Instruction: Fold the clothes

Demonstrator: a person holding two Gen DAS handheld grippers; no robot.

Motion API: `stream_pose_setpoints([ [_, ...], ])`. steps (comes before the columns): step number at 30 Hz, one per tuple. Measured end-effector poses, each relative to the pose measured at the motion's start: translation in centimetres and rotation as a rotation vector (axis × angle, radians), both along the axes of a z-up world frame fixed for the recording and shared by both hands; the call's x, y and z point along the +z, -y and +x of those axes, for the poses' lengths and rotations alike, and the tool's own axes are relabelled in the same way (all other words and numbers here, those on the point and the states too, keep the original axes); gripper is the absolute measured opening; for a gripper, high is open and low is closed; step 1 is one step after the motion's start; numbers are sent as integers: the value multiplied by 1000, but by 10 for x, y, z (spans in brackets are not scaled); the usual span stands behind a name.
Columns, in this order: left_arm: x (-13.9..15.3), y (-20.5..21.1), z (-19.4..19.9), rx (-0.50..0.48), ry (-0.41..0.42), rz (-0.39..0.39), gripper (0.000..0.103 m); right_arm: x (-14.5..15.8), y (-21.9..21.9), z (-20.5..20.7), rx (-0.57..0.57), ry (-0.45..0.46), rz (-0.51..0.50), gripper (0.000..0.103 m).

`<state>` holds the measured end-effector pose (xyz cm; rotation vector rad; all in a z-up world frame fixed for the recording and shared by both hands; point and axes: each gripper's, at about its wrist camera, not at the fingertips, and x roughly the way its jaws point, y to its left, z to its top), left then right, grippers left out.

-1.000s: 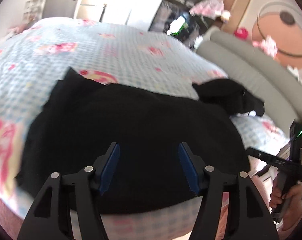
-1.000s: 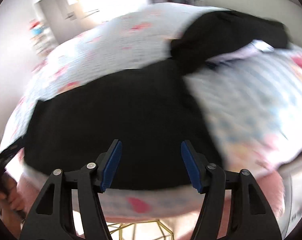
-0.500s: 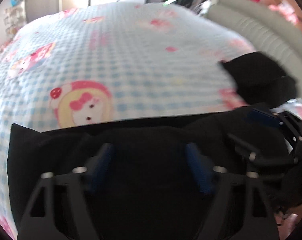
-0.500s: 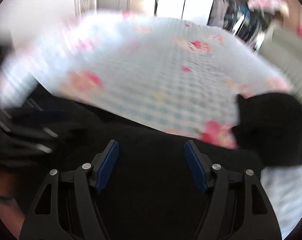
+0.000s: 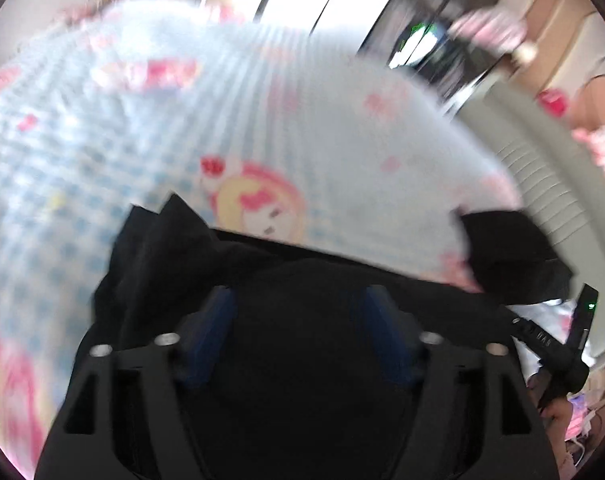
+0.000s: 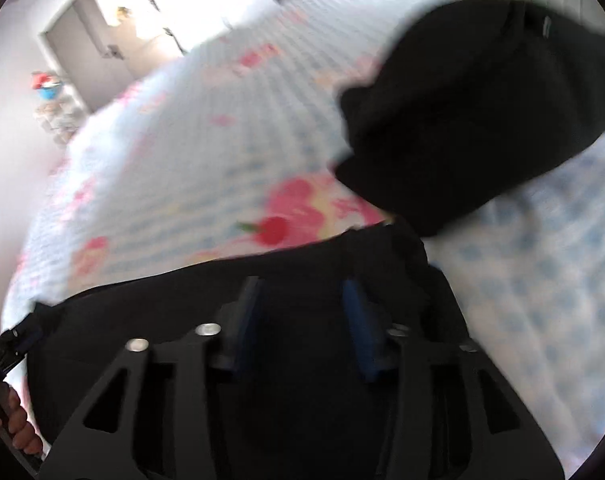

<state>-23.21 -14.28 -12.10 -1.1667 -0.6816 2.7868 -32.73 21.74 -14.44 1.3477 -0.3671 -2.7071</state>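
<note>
A black garment (image 5: 174,256) lies spread on a bed with a blue-checked cover printed with pink cartoons (image 5: 102,140). My left gripper (image 5: 300,300) hovers low over its near part, jaws wide and closing, with a soft bulge of black cloth between the blue pads (image 5: 218,312); no pad visibly presses. My right gripper (image 6: 302,292) is over the same garment (image 6: 162,312) near its right end, jaws closing around dark cloth, and no press is visible. A second black garment (image 6: 482,100) lies bunched further right. Both views are blurred.
A padded grey headboard (image 5: 550,168) runs along the bed's right side. A door and a shelf of small items (image 6: 50,88) stand at the far left of the room. A hand (image 6: 18,424) grips the left tool's handle at the lower left edge.
Both grippers moved in from the garment's near edge over the cloth, then swung sideways. The right jaws stand narrower than half a second ago. The garment's far edge now lies close ahead of the fingers.
</note>
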Motion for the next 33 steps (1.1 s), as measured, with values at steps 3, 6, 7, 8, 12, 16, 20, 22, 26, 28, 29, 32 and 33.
stream_pose_setpoints([
  [3,3,-26,44,-53,-67,-22,84,31,34,53,125,-78,106,84],
  [6,-30,-46,54,-75,33,-41,83,24,74,100,179,-56,345,81],
  [7,-41,-51,56,-74,69,-43,83,15,82,108,205,-36,363,76],
  [8,-47,-54,60,-68,70,-29,83,6,88,117,219,-26,331,75],
  [12,-58,-72,73,-105,76,-102,83,-15,94,141,238,36,230,76],
  [16,-59,-48,78,-7,131,-225,83,-29,86,149,220,53,343,77],
  [20,-49,-8,94,108,124,-175,74,-26,39,158,50,89,404,77],
  [22,-41,-10,102,127,112,-205,75,-21,18,163,-29,114,429,77],
  [26,-29,-27,108,7,45,-124,75,2,8,174,-60,101,294,76],
  [28,-32,-40,105,-71,42,-75,76,5,28,181,23,75,282,75],
  [29,-36,-48,102,-107,53,-65,76,7,38,185,66,63,277,76],
  [32,-60,-63,97,-128,145,-139,78,0,69,195,188,62,260,76],
  [33,-64,-59,99,-114,166,-156,78,-10,76,197,204,92,273,75],
])
